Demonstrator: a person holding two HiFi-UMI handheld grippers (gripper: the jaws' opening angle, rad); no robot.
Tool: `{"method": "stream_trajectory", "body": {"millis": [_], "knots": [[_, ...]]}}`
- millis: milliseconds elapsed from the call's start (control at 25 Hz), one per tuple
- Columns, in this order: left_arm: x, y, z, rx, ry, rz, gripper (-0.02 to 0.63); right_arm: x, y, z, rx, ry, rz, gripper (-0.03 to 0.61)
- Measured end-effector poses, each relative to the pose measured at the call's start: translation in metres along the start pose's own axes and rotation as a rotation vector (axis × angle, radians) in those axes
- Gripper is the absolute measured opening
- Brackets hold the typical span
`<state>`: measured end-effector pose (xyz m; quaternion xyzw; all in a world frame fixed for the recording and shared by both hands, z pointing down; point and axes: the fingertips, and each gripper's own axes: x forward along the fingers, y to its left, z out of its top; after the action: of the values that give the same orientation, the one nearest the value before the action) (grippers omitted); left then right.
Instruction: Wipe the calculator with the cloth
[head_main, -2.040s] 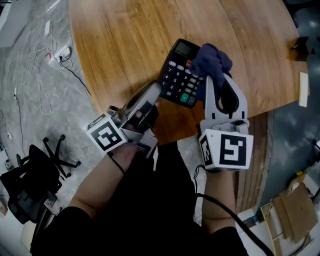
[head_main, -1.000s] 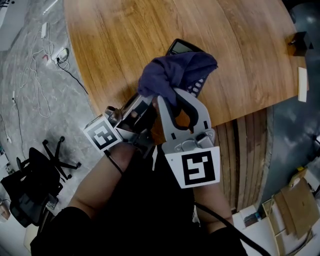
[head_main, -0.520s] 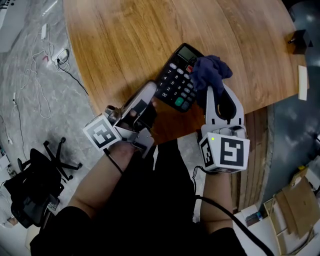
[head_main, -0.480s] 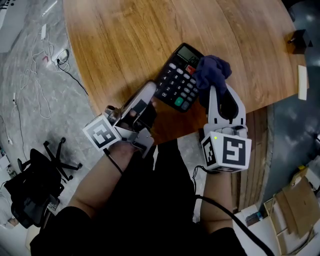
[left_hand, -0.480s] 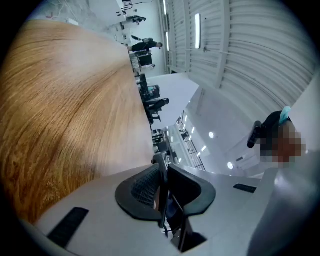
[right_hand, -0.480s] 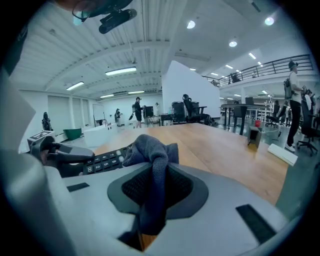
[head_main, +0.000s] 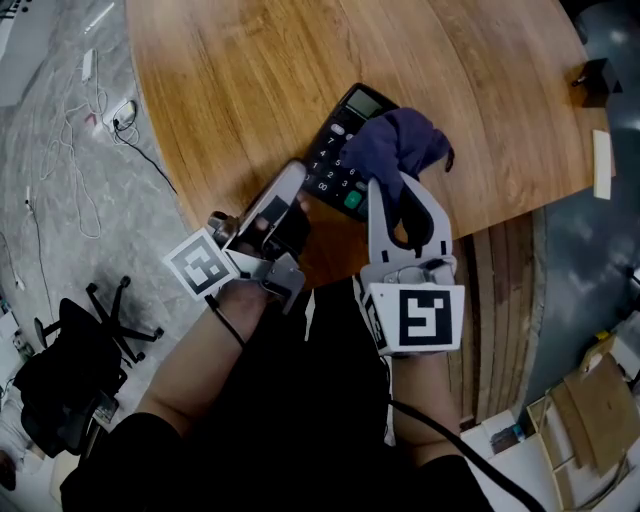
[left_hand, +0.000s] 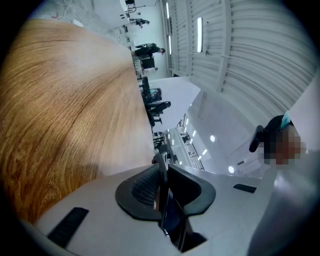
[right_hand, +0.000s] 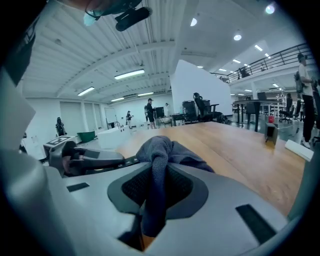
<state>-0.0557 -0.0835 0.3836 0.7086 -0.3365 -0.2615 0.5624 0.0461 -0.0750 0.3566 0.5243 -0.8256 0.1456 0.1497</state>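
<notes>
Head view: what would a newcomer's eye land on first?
The bunched dark blue cloth, clamped in the right gripper, drapes over the black desk calculator at the wooden table's near edge. The left gripper pinches the calculator's near left corner.

a round-edged wooden table (head_main: 250, 80) fills the top of the head view. left of it lies grey stone-patterned floor (head_main: 50, 250) with loose white cables (head_main: 75, 150) (a black office chair (head_main: 60, 380) at lower left). the right gripper view shows strip lights (right_hand: 129, 74) on a ribbed ceiling (right_hand: 70, 50).
</notes>
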Motion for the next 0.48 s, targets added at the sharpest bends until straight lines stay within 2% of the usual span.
{"method": "stream_trajectory", "body": {"millis": [200,480], "knots": [[0.0,0.0,0.001,-0.013,-0.014,-0.001,0.063,0.0,0.058,0.014,-0.001,-0.038,0.149,0.066],[-0.001,0.002,-0.001,-0.035,-0.022,-0.007,0.063,-0.012,0.102,0.03,0.012,-0.054,0.267,0.066]]}}
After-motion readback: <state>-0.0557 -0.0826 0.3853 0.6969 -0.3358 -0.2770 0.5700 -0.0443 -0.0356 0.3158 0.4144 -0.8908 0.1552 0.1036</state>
